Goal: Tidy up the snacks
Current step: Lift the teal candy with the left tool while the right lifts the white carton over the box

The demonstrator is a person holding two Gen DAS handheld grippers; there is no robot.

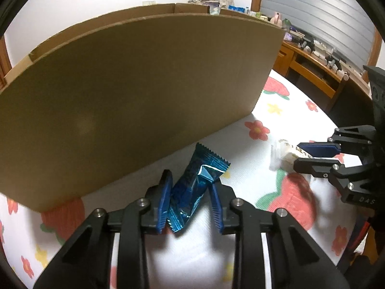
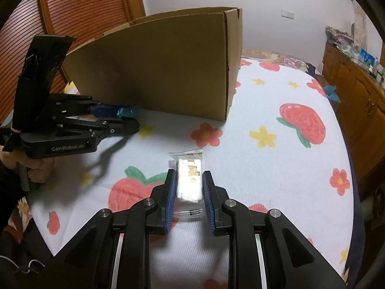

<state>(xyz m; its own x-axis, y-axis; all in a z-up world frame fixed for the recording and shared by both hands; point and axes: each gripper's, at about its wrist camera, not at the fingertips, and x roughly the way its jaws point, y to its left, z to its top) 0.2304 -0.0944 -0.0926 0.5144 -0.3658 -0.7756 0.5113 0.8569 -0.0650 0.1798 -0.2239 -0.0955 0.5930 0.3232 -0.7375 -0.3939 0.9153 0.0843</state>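
Note:
My left gripper [image 1: 190,180] is shut on a blue foil snack packet [image 1: 192,187], crumpled between the blue pads just in front of the cardboard box [image 1: 144,91]. It also shows in the right wrist view [image 2: 134,118] with the blue packet [image 2: 127,112] at its tips. My right gripper [image 2: 187,175] is shut on a white snack in clear wrap [image 2: 190,180], low over the flowered cloth. In the left wrist view the right gripper [image 1: 298,155] holds the white snack [image 1: 286,154] at the right.
The tall cardboard box [image 2: 163,67] stands on a bed with a strawberry and flower cloth [image 2: 264,110]. Wooden cabinets with clutter [image 2: 356,72] line the right side. A wooden shuttered door [image 2: 79,7] is at the back left. A small blue item [image 2: 332,91] lies at the bed's far right edge.

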